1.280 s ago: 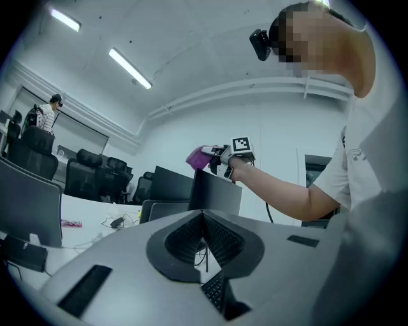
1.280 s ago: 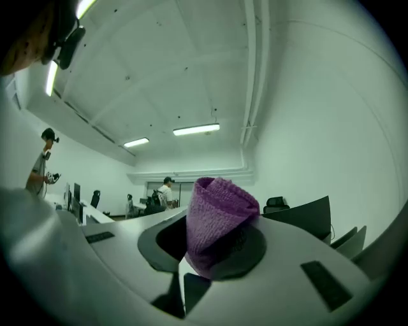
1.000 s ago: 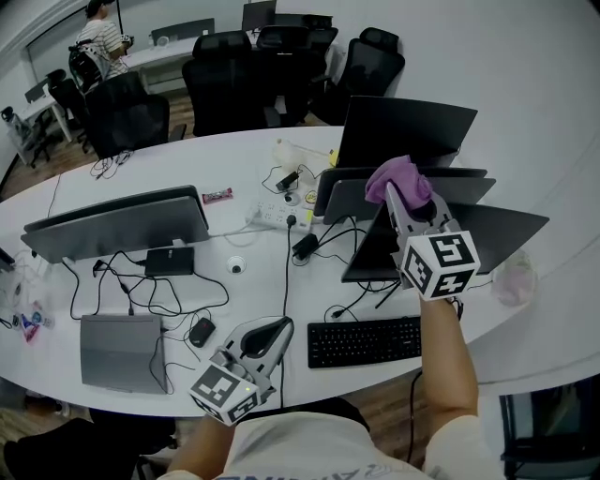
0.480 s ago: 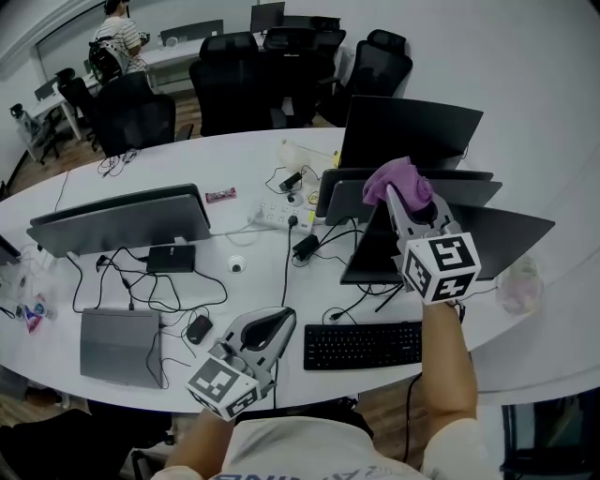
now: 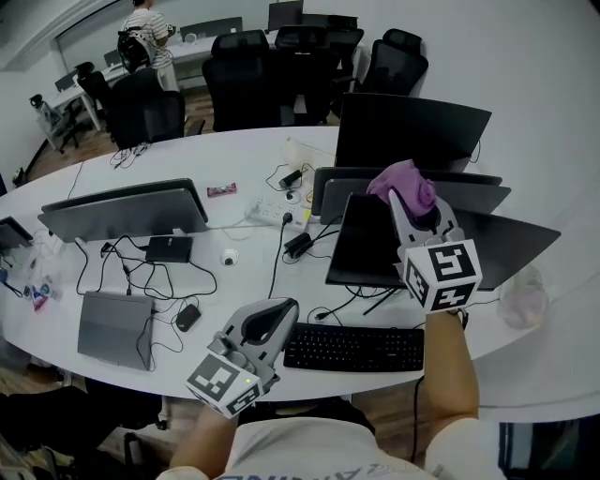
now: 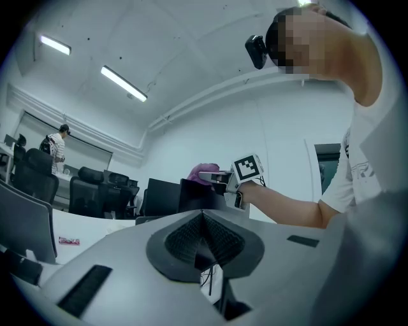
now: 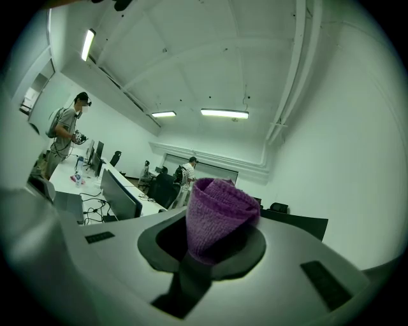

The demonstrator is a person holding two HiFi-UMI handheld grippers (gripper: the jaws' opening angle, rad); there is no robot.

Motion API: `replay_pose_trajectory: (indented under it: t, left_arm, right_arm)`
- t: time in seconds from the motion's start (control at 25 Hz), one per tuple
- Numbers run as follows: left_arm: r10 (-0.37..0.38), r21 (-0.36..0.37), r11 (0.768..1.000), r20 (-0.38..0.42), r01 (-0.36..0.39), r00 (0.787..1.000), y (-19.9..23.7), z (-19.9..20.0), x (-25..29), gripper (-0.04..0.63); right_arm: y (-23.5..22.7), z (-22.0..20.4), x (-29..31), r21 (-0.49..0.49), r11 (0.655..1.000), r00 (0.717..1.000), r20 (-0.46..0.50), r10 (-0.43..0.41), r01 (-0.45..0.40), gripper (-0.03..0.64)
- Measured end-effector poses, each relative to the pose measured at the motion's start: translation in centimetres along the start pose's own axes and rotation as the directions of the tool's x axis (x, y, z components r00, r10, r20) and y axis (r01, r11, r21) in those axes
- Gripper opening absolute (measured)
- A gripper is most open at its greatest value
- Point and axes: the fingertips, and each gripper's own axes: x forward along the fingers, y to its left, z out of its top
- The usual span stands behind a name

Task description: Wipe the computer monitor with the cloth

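A bunched purple cloth (image 5: 403,181) (image 7: 217,216) is clamped in my right gripper (image 5: 406,199), which is raised above the near black monitor (image 5: 375,248) on the right side of the white table. In the left gripper view the same cloth (image 6: 203,172) and right gripper (image 6: 213,177) show in the distance. My left gripper (image 5: 274,316) hangs low near the table's front edge, left of the keyboard (image 5: 353,347). Its jaws are shut with nothing between them (image 6: 203,219).
Two more dark monitors (image 5: 412,131) stand behind the near one. Another monitor (image 5: 122,211) is at the left, with a closed laptop (image 5: 114,328), cables, a mouse (image 5: 187,317) and a power strip (image 5: 272,216). Office chairs (image 5: 253,84) and a person (image 5: 148,26) are beyond the table.
The head view has shifted, so the table contents sit further right and lower. The right gripper still holds the cloth above the near monitor; the left gripper rose slightly.
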Motion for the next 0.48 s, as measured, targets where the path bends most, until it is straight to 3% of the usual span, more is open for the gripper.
replay_pose_trajectory:
  t: [0.48]
  left_arm:
    - [-0.029,0.045,0.999,0.008,0.029,1.0,-4.9,0.8,6.3,0.009]
  right_arm:
    - [-6.6,-2.4,-3.6,-0.013,1.0,1.0,-0.006,-0.01,0.009,0.071]
